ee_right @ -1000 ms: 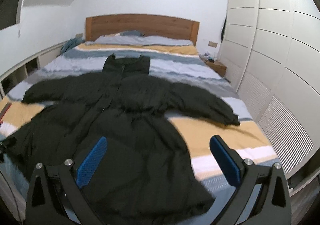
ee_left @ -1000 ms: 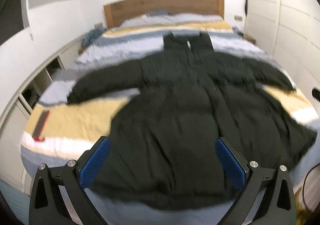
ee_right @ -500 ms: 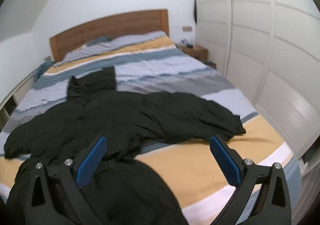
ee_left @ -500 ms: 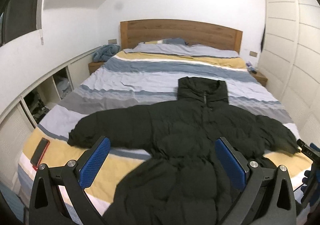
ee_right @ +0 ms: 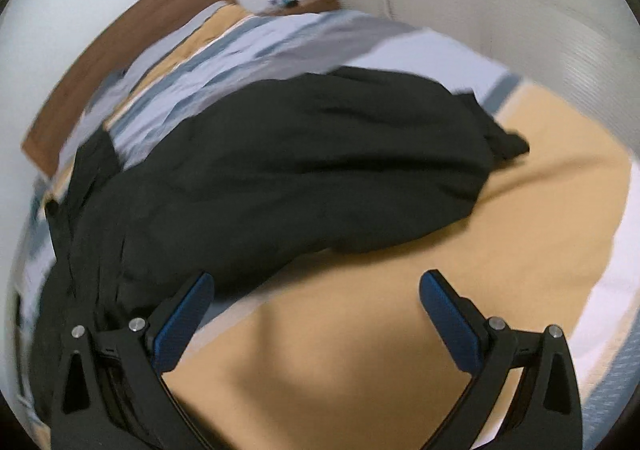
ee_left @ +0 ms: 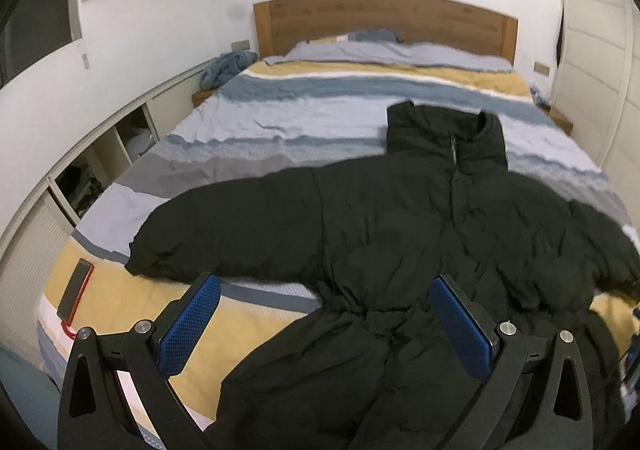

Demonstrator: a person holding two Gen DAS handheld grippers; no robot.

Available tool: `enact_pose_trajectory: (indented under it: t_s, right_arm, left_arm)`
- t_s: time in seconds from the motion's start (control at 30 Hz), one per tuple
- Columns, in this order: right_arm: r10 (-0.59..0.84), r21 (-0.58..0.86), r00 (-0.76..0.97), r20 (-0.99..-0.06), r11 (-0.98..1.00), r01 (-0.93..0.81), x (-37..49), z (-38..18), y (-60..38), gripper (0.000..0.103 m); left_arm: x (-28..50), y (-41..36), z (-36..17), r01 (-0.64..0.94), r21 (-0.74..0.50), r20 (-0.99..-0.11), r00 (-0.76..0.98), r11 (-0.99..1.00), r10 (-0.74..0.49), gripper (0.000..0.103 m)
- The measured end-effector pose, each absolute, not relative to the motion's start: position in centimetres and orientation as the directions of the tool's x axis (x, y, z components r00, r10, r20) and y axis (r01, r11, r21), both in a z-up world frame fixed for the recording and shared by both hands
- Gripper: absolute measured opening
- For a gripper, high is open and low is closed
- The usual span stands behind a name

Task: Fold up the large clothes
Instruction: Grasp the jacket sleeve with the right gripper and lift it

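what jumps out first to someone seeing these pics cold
A big black puffer coat lies spread face up across the striped bed, both sleeves out. A red-cased phone sits on the bed's near left edge. Both the left hand-held gripper and the right hand-held gripper hang open above it.

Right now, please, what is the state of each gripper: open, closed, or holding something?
Left gripper: open, holding nothing, above the black coat.
Right gripper: open, holding nothing, near the coat's sleeve.

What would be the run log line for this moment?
coat flat on bed, unfolded | left gripper open | right gripper open, near sleeve
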State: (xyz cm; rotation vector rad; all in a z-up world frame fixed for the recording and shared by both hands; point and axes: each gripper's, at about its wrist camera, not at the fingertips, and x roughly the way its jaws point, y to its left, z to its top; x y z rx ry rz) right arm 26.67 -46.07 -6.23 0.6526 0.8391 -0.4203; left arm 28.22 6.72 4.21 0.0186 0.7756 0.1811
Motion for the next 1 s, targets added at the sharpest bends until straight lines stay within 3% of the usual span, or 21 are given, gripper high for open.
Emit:
enact_pose_trajectory:
  t_s: [0.5, 0.6, 0.67, 0.77, 0.87, 1.0]
  right_arm:
    - [0.025, 0.691, 0.759, -0.651, 0.434, 0.578, 26.5, -11.0, -55.2, 0.099]
    - [0.020, 0.702, 0.763, -0.645, 0.409, 0.583, 26.7, -11.0, -55.9, 0.069]
    - [0.027, 0.712, 0.767, -0.641, 0.393, 0.582, 26.8, -11.1, -56.1, 0.043]
    - [0.030, 0.714, 0.774, -0.633, 0.408, 0.568, 27.3, -10.5, -56.1, 0.024]
    - [0.010, 0.684, 0.772, -0.635, 0.471, 0.557, 27.7, -8.8, -55.7, 0.012]
    - [-0.014, 0.639, 0.773, -0.634, 0.553, 0.534, 28.5, -5.9, -54.7, 0.009]
  left_arm:
    - [28.8, 6.8, 1.1, -0.172, 0.132, -0.730, 0.649, 0.976, 0.213, 0.103]
    - [28.6, 6.6, 1.0, -0.167, 0.138, -0.733, 0.646, 0.976, 0.215, 0.102]
    - [28.4, 6.5, 0.9, -0.162, 0.145, -0.733, 0.646, 0.976, 0.216, 0.103]
    - [28.1, 6.7, 1.1, -0.159, 0.145, -0.729, 0.650, 0.977, 0.214, 0.102]
    - [27.6, 6.8, 1.6, -0.164, 0.148, -0.710, 0.668, 0.975, 0.221, 0.102]
    - [26.8, 6.5, 1.9, -0.167, 0.162, -0.688, 0.687, 0.973, 0.232, 0.102]
